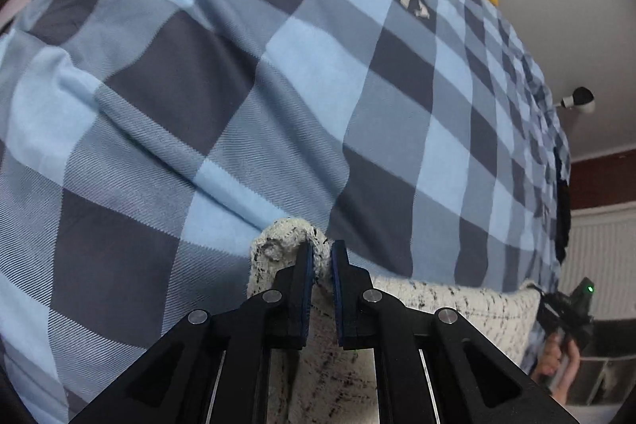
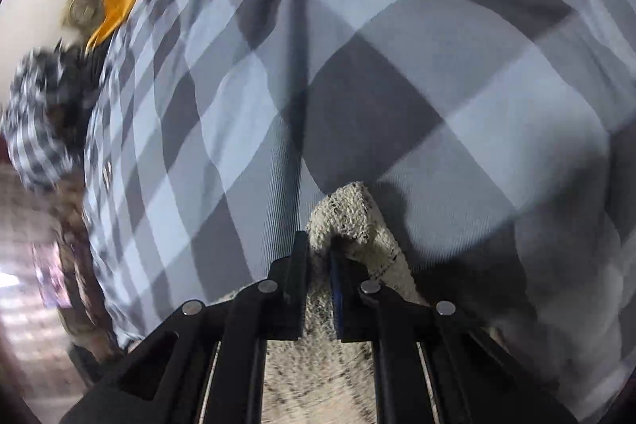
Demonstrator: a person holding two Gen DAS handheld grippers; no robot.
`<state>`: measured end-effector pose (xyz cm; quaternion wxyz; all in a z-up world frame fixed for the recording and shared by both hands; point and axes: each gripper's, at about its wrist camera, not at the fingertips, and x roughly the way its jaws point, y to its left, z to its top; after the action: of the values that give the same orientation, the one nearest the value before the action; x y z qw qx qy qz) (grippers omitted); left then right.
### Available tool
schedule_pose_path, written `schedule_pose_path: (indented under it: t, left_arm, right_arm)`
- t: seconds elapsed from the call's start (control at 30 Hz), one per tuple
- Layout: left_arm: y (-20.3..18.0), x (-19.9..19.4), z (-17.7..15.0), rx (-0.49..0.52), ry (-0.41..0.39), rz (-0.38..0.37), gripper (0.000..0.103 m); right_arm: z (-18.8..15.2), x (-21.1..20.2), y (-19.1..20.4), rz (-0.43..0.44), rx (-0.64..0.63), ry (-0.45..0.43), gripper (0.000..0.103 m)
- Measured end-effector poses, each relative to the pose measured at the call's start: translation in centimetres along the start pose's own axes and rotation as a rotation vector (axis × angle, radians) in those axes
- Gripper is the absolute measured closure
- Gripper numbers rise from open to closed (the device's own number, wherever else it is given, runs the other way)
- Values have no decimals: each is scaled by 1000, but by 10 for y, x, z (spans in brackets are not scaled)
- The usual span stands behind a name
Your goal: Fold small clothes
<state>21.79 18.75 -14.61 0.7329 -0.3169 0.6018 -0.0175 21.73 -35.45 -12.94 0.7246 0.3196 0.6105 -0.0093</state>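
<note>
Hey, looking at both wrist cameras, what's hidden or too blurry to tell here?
- Speckled white garment: type unclear; left gripper and the frame edge cut it off.
- Checkered and tan heap, right wrist view: motion-blurred.
- Label on plaid bedspread: too small to read.

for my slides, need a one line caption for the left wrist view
Left gripper shut on the edge of a speckled cream cloth, held over a blue-grey checked bedspread.

Blue-grey checked bedcover (image 1: 222, 74) fills view; white wall (image 1: 564, 6) behind; dark red band (image 1: 604, 177) lower down.
</note>
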Motion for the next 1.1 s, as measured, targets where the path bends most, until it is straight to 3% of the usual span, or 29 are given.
schedule_pose_path:
  t: [0.07,0.13,0.17,0.2,0.23,0.27,0.33,0.43,0.53,0.63,0.73,0.9,1.0,1.03,1.07,1.1]
  left_arm:
    - [5,-15,4,-9,29,-27,87]
    - [3,-38,4,11,-6,50,62]
    - [0,-52,3,34,-44,112,23]
    - [-4,-77,-1,75,-115,185,0]
    - [-7,-92,-5,102,-158,210,0]
    - [-11,-107,-10,126,-186,223,0]
    - [-19,-137,-30,179,-228,231,0]
    - [-41,-158,-75,252,-282,244,0]
    - [-72,-144,-112,304,-278,198,0]
    - [-105,-100,-140,375,-210,112,0]
    - [-121,-41,-153,454,-100,103,0]
    - [-101,14,-152,514,-34,172,0]
    - [-92,13,-145,574,-81,289,0]
    - [-84,10,-140,568,-94,353,0]
    - [-74,9,-138,546,-96,399,0]
    - [-60,6,-133,498,-77,375,0]
  right_arm:
    - [4,-6,-9,62,53,31,90]
    - [6,-32,-19,106,97,10,82]
    - [4,-48,-19,71,85,-32,72]
    - [1,-64,-19,21,62,-77,63]
    - [-3,-82,-16,-28,35,-127,41]
    - [-13,-103,-11,-72,0,-183,25]
    - [-42,-135,4,-133,-86,-259,22]
    - [-97,-151,32,-130,-224,-249,22]
    - [-154,-135,73,-133,-403,-206,22]
    - [-195,-95,122,-134,-615,-185,22]
    - [-220,-41,155,-112,-775,-120,22]
    - [-221,28,152,-165,-861,61,22]
    - [-202,26,133,-83,-821,102,26]
    - [-193,17,127,-67,-772,98,36]
    - [-184,11,119,-44,-718,104,53]
    - [-173,6,107,-29,-656,105,59]
